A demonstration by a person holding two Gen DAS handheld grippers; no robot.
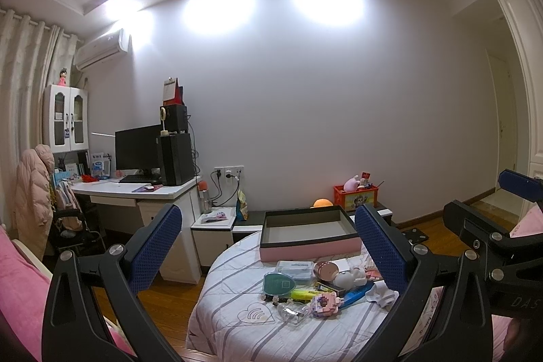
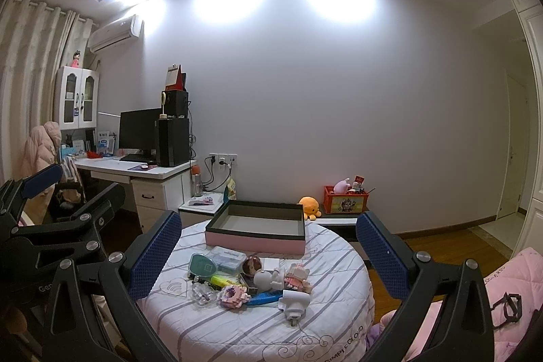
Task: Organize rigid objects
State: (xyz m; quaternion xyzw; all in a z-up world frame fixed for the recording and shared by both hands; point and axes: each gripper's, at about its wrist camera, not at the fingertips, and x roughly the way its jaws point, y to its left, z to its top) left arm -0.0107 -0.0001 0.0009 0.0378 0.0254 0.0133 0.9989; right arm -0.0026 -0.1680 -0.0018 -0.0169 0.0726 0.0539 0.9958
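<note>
Left wrist view | left gripper jaws wide apart, empty, above round table | right gripper likewise spread, empty | pink box sat at table's far edge, interior empty | cluttered small items mid-table just before it | near rim cloth bare.

Tray interior free; clutter pile blocks near approach.
</note>
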